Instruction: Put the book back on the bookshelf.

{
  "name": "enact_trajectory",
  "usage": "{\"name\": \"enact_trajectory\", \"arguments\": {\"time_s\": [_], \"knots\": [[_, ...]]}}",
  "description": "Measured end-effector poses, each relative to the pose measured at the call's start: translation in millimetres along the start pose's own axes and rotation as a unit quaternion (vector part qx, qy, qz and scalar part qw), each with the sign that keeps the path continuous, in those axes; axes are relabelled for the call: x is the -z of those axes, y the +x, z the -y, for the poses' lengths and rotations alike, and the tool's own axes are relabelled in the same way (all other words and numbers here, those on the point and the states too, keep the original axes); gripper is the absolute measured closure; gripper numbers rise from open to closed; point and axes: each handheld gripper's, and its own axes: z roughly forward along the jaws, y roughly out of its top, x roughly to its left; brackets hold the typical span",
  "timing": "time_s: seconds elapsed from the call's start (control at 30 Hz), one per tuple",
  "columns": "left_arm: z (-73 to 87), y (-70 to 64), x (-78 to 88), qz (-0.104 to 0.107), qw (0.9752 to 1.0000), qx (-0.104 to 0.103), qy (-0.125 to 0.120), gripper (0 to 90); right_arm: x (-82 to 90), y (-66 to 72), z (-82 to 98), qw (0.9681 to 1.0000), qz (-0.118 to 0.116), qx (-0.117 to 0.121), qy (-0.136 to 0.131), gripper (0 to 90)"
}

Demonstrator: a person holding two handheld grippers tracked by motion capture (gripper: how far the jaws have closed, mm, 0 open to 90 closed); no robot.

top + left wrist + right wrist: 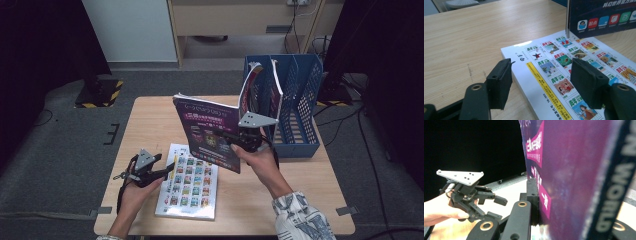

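My right gripper (240, 141) is shut on a purple-covered magazine (207, 129) and holds it upright above the table, in front of the blue file rack (300, 112). In the right gripper view one black jaw presses flat against the purple cover (574, 170). A white magazine (189, 182) with rows of small cover pictures lies flat near the table's front edge. My left gripper (166, 170) stands open at its left edge. In the left gripper view its fingers (500, 83) straddle the white magazine's (554, 62) edge without touching it. The held magazine's lower corner (604, 15) hangs above.
The blue file rack stands at the table's back right with another magazine (251, 85) upright in its left slot. The wooden tabletop (150, 120) is bare on the left. Black stands and cables sit on the grey floor around the table.
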Motion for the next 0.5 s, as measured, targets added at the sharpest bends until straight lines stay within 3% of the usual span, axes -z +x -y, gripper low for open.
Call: {"name": "enact_trajectory", "arguments": {"time_s": [0.3, 0.5], "knots": [[0.3, 1.4, -0.4, -0.003, 1.0000, 0.002, 0.000, 31.3, 18.7, -10.0, 3.4, 1.0000, 0.006, 0.003, 0.000, 84.3], [0.7, 3.8, -0.9, -0.010, 0.9998, 0.016, 0.002, 21.9, 29.4, -13.3, 7.0, 1.0000, 0.005, -0.002, -0.002, 84.3]]}}
